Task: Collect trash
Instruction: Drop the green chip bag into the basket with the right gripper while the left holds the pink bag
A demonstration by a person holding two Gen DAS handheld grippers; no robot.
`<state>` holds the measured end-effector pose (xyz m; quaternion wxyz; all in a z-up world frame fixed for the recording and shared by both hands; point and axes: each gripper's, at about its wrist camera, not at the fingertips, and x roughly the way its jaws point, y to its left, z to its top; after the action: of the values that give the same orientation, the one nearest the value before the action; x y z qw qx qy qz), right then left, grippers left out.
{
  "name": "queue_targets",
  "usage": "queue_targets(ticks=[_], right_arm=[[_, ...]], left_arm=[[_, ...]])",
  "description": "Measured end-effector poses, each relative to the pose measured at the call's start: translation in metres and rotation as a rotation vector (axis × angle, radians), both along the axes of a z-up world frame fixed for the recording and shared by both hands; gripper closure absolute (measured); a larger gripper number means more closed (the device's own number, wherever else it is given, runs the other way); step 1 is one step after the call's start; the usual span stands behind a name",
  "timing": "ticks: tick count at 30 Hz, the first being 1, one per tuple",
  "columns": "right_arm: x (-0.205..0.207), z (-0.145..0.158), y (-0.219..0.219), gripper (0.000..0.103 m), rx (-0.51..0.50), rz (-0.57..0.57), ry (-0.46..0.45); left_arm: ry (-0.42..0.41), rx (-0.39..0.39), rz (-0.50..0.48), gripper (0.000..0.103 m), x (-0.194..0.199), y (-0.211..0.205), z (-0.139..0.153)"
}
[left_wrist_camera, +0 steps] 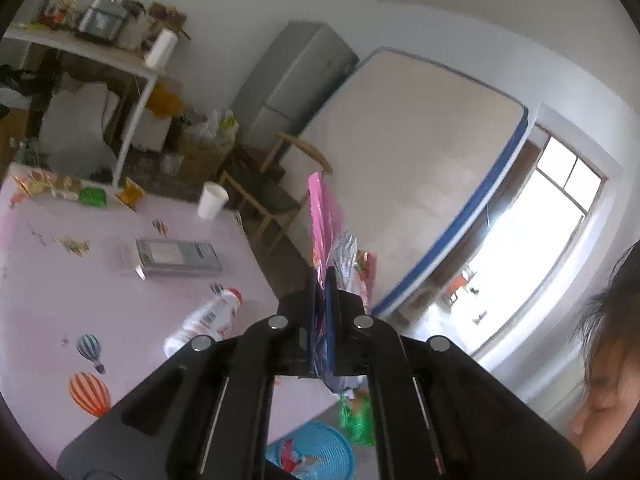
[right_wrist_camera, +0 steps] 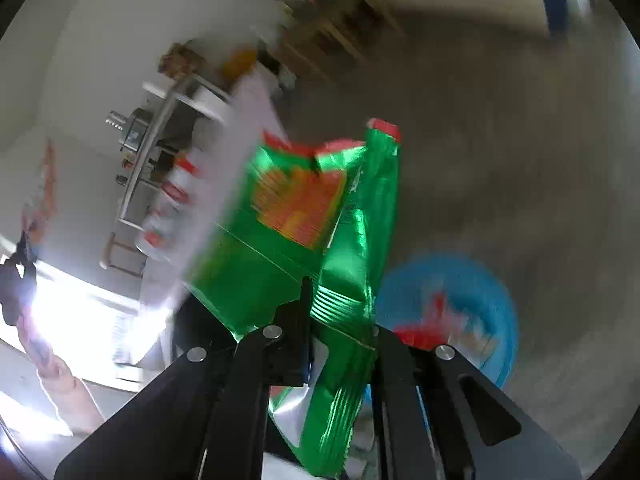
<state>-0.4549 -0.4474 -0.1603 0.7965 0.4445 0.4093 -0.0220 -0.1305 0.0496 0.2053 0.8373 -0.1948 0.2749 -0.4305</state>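
My left gripper (left_wrist_camera: pixel 321 280) is shut on a pink snack wrapper (left_wrist_camera: pixel 322 216), held upright past the table's right edge. My right gripper (right_wrist_camera: pixel 340 308) is shut on a green snack bag (right_wrist_camera: pixel 296 216); that view is blurred by motion. The green bag also shows below the left gripper in the left wrist view (left_wrist_camera: pixel 356 416). A blue mesh basket (left_wrist_camera: pixel 332 444) sits on the floor below, with red and white wrappers inside; it also shows in the right wrist view (right_wrist_camera: pixel 488 304). On the pink table (left_wrist_camera: pixel 48 280) lie a crushed plastic bottle (left_wrist_camera: pixel 208 320), a white paper cup (left_wrist_camera: pixel 212 200) and several snack wrappers (left_wrist_camera: pixel 92 196).
A grey flat box (left_wrist_camera: pixel 176 256) lies mid-table. A wooden chair (left_wrist_camera: pixel 276 184) stands beyond the table. A mattress (left_wrist_camera: pixel 408 160) leans on the wall beside a grey fridge (left_wrist_camera: pixel 296 80). A cluttered white table (left_wrist_camera: pixel 80 48) stands at the far left. A person's head (left_wrist_camera: pixel 608 352) is at right.
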Motion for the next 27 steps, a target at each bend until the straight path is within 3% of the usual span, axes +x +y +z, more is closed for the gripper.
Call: queue_targets(ticks=[2,4,8,10,11,12,14,16,18,22,27], right_arm=[[0.011,-0.063,0.008,0.095,-0.042,0.069,0.170],[0.020,-0.123,0.020,0.095,-0.121,0.134,0.397],[0.032,-0.183,0.029,0.092,-0.153,0.147,0.515],[0.044,-0.204,0.037,0.066,-0.234,0.208,0.654],[0.048,-0.208,0.040,0.058,-0.277,0.239,0.698],[0.053,-0.208,0.045,0.049,-0.326,0.273,0.731],[0.059,-0.197,0.055,0.041,-0.411,0.333,0.748],[0.062,-0.178,0.060,0.011,-0.514,0.353,0.767],[0.060,-0.148,0.062,0.010,-0.585,0.352,0.745],[0.047,-0.092,0.051,0.006,-0.616,0.305,0.775],[0.059,-0.043,0.041,0.006,-0.529,0.240,0.668]], left_arm=[[0.013,0.014,-0.016,0.101,-0.001,-0.011,-0.004],[0.021,0.032,-0.016,0.100,0.000,-0.014,-0.011],[0.035,0.064,-0.004,0.100,-0.004,-0.018,-0.020],[0.039,0.082,0.007,0.100,-0.003,-0.019,-0.023],[0.037,0.092,0.010,0.100,-0.002,-0.020,-0.023],[0.034,0.099,0.013,0.100,-0.004,-0.019,-0.022],[0.021,0.112,0.016,0.100,-0.005,-0.020,-0.022],[0.013,0.114,0.023,0.100,-0.006,-0.021,-0.022],[0.008,0.111,0.011,0.100,-0.006,-0.025,-0.023],[0.000,0.113,-0.024,0.099,-0.006,-0.037,-0.025],[-0.004,0.114,-0.045,0.099,-0.007,-0.044,-0.027]])
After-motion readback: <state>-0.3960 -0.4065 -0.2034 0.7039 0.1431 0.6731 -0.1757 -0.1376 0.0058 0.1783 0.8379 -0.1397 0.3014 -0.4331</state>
